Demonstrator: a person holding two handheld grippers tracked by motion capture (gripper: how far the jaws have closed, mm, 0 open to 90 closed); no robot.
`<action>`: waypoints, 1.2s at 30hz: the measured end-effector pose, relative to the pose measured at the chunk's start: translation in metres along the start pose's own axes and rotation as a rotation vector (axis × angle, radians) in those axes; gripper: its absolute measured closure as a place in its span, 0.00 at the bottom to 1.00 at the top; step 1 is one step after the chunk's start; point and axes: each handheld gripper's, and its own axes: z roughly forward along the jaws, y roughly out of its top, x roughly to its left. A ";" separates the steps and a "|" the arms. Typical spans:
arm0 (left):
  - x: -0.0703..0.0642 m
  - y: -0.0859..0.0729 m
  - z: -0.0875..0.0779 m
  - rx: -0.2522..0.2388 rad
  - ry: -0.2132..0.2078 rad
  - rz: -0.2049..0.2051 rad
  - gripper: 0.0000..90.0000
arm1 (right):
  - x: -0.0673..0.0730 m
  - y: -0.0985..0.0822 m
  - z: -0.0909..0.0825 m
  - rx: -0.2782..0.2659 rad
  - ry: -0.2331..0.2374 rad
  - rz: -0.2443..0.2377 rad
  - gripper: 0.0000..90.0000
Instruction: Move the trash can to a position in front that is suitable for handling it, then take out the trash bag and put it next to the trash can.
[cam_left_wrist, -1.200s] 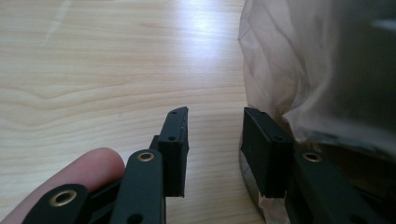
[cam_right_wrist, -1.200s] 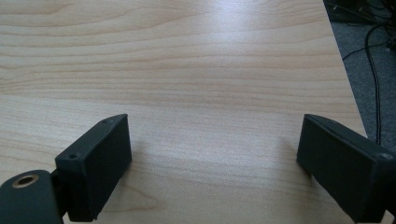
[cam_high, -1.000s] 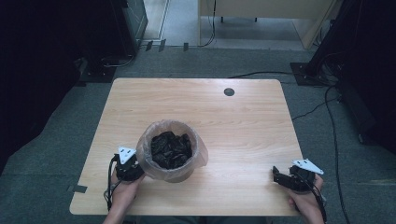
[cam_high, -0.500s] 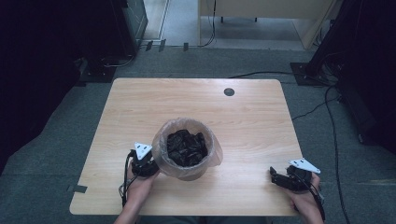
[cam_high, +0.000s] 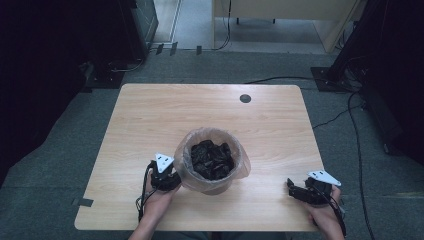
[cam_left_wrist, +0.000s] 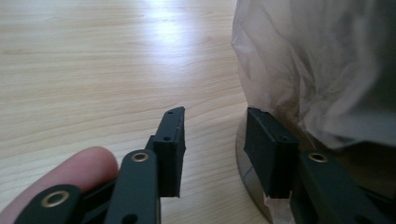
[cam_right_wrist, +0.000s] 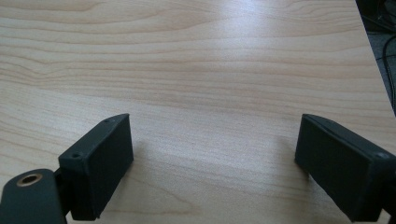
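A round bin (cam_high: 183, 161) lined with a clear plastic bag (cam_left_wrist: 322, 65) stands at the front middle of the wooden table (cam_high: 165, 115). Dark crumpled stuff (cam_high: 212, 159) fills it. My left gripper (cam_high: 170, 177) sits low against the bin's left side. In the left gripper view its jaws have just been opening. Left gripper (cam_left_wrist: 215, 135) is open, with bare table between the pads and one finger (cam_left_wrist: 271, 149) resting by the bin's base. My right gripper (cam_high: 292, 187) rests near the front right corner. Right gripper (cam_right_wrist: 212, 154) is wide open over bare wood.
A small black round cap (cam_high: 245, 98) sits in the table's far side. The table's right edge (cam_right_wrist: 373, 56) runs close to the right gripper. Cables (cam_high: 350, 115) lie on the grey floor to the right, and dark equipment stands at both sides.
The bin and my left gripper have slid to the right along the table's front part. The right gripper has stayed where it was.
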 end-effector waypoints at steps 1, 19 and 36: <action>-0.003 0.001 -0.001 -0.006 -0.015 0.004 0.62 | 0.000 0.000 0.000 0.000 0.000 0.000 0.12; 0.038 0.008 -0.029 -0.079 -0.018 -0.105 0.42 | 0.012 0.011 -0.010 -0.091 0.014 0.083 0.17; 0.064 0.003 -0.048 -0.094 -0.022 -0.084 0.40 | 0.075 0.034 -0.025 -0.168 0.109 0.060 0.18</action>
